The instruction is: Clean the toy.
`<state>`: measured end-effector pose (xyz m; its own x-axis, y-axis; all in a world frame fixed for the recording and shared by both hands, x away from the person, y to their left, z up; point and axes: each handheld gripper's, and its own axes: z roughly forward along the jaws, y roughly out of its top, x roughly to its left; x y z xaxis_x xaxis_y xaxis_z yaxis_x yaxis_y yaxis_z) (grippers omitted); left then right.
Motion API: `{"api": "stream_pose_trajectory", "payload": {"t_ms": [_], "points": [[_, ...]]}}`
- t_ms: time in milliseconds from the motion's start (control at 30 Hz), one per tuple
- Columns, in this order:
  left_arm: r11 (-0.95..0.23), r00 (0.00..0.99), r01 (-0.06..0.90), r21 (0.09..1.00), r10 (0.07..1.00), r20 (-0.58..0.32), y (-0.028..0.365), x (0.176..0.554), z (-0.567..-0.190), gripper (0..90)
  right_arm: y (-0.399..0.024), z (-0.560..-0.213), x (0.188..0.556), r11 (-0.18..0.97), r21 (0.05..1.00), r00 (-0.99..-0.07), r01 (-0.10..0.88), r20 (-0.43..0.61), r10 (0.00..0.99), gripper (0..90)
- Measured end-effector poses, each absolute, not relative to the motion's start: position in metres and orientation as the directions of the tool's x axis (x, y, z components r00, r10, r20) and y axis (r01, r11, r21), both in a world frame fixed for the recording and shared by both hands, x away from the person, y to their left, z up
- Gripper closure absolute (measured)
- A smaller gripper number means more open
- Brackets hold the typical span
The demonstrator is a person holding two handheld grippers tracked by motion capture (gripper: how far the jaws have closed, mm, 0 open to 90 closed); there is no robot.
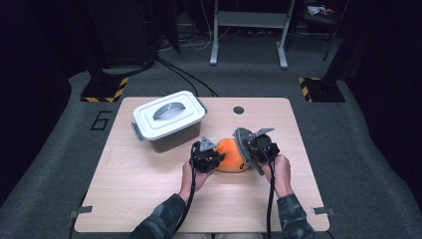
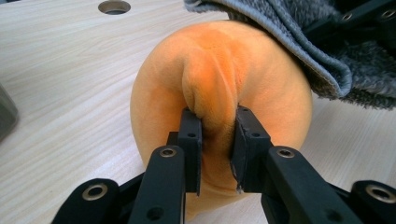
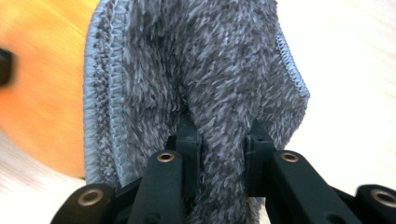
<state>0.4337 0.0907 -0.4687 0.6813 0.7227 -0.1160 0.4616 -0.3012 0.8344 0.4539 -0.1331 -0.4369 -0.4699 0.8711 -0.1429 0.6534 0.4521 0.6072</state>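
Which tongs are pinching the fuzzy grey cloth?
The right tongs pinch the fluffy grey cloth. The left tongs squeeze a fold of the orange plush ball instead.

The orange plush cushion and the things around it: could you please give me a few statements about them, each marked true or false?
1. The left gripper pinches a fold of the orange plush cushion. True.
2. The right gripper holds nothing. False: it is shut on the grey fuzzy cloth.
3. The grey box has its lid on. True.
4. The cushion sits inside the box. False: it rests on the wooden table, apart from the box.
5. The cloth touches the cushion. True: in the left gripper view it lies against the cushion's upper side.
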Motion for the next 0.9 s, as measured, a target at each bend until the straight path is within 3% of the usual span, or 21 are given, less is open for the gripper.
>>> {"api": "stream_pose_trajectory", "payload": {"t_ms": [600, 900], "points": [[-0.299, 0.676, 0.468, 0.832, 0.727, -0.119, 0.096, 0.435, -0.472, 75.5, -0.147, -0.481, 0.466, 0.407, 0.514, -0.434, 0.755, -0.074, 0.898, 72.9], [-0.296, 0.673, 0.473, 0.830, 0.730, -0.123, 0.097, 0.436, -0.472, 75.4, -0.157, -0.465, 0.460, 0.380, 0.564, -0.420, 0.733, -0.064, 0.905, 73.3]]}}
